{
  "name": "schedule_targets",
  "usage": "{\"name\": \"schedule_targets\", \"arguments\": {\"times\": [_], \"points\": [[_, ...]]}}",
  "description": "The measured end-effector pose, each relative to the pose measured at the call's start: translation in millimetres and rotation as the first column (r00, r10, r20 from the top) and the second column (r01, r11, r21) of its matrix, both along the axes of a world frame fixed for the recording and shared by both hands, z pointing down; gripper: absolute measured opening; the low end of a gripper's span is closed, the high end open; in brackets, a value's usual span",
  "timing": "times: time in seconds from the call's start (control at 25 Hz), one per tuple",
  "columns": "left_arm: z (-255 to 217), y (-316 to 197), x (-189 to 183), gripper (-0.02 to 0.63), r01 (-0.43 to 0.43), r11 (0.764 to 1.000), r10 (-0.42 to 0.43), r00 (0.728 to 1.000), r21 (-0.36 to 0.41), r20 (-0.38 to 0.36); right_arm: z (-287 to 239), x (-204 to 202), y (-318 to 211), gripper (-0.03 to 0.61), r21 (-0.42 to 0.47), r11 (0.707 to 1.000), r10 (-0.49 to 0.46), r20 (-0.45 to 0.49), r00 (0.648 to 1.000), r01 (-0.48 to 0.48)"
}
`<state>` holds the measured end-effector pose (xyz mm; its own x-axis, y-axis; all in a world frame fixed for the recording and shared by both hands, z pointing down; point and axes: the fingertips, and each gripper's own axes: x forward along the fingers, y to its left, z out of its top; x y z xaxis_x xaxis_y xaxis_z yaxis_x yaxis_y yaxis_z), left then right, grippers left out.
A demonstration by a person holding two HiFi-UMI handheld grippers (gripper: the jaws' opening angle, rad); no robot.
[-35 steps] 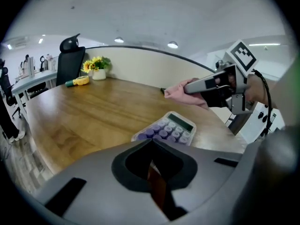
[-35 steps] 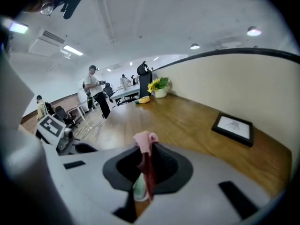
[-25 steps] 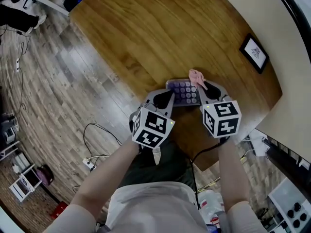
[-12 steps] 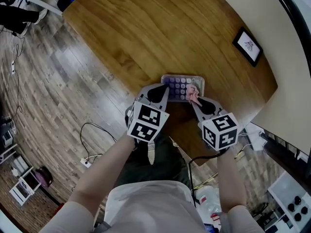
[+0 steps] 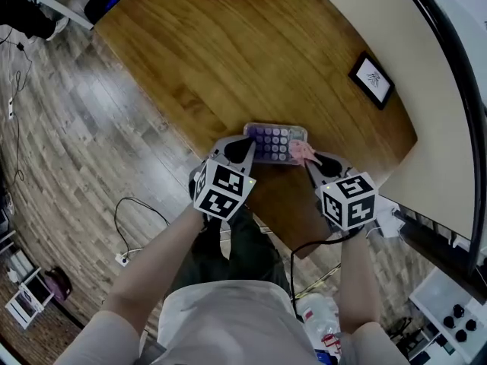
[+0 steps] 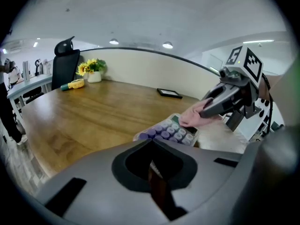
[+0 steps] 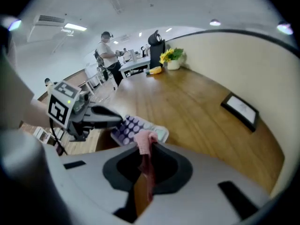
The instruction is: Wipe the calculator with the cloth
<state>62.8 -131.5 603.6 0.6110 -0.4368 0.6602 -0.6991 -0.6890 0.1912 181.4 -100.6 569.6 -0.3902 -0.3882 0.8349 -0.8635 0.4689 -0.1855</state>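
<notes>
Your right gripper (image 5: 312,160) holds a pink cloth (image 5: 300,151); the calculator (image 5: 271,138) beside it has purple keys (marker cubes (image 5: 221,190): black-and-white squares).

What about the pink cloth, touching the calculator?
Touching: left gripper view shows the pink cloth, in the right gripper, lying on the calculator, no gap.

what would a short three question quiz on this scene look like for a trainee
1. True or false: the right gripper is shut on the pink cloth.
2. Which of these lies on the table near the wall? A mug; B picture frame; C laptop.
3. Fill in: the keys of the calculator are ___.
Key: 1 true; 2 B; 3 purple.
</notes>
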Motion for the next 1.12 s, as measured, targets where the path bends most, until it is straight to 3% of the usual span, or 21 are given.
{"name": "schedule_targets", "arguments": {"times": [0.08,0.2,0.36,0.56,0.88,1.12], "points": [[0,-1,2,0.002,-0.011,1.000,0.011,1.000,0.000,0.001,-17,7,-27,0.034,0.103,0.991,0.083,0.010,0.997,-0.083],[-1,0,4,0.002,-0.024,1.000,0.024,1.000,0.002,0.001,-34,12,-60,0.035,0.211,0.956,0.197,0.058,0.979,-0.205],[1,-2,3,0.002,-0.027,1.000,0.027,1.000,0.009,0.000,-15,-3,-82,0.038,0.226,0.938,0.247,0.103,0.964,-0.264],[1,-1,4,0.002,-0.037,0.999,0.037,0.999,0.006,0.012,22,-38,-60,0.037,0.151,0.974,0.161,0.056,0.985,-0.167],[1,0,5,0.002,-0.040,0.998,0.037,0.998,0.051,0.045,25,-81,8,0.040,0.123,0.990,-0.064,0.019,0.998,0.061],[1,-2,4,0.002,-0.042,0.998,0.040,0.999,0.054,0.026,52,-83,76,0.037,-0.076,0.993,-0.078,0.097,0.992,0.085]]}}
